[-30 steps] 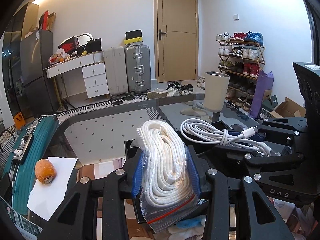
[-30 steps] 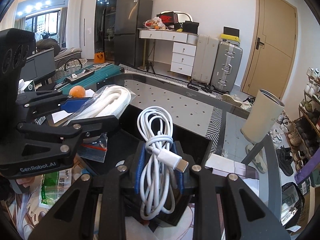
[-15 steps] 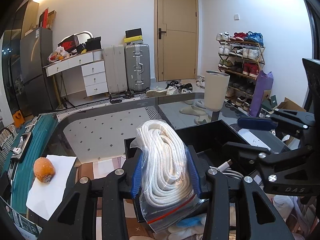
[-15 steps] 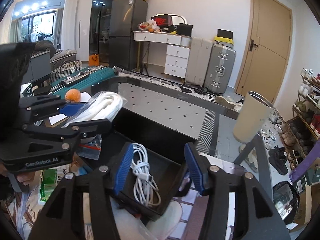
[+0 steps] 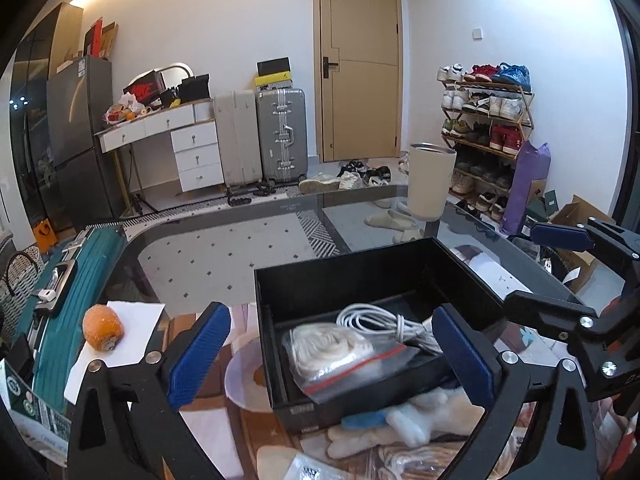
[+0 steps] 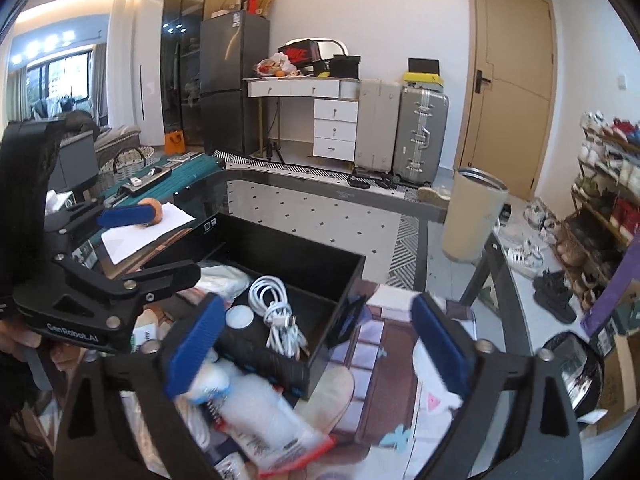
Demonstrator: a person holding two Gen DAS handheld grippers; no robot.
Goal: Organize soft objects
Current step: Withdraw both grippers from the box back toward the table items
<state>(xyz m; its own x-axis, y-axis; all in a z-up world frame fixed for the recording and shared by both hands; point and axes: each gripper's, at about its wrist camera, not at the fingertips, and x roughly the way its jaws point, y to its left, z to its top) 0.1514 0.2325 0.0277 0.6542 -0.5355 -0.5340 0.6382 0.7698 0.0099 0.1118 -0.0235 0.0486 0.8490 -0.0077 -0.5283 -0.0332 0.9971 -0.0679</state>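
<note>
Two suitcases stand by the tan door; glossy glass counter. Rigid black box holds bagged white rope beside coiled white cable. Left gripper and right gripper jaws spread, empty.

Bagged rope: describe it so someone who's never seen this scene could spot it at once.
Find the open black box on the glass table, in front of the left gripper. Inside, at its near end, lies the bagged rope, beside the white charging cable. Unlike the bare cable, it is a thick cream coil sealed in a clear zip bag with a red strip.
</note>
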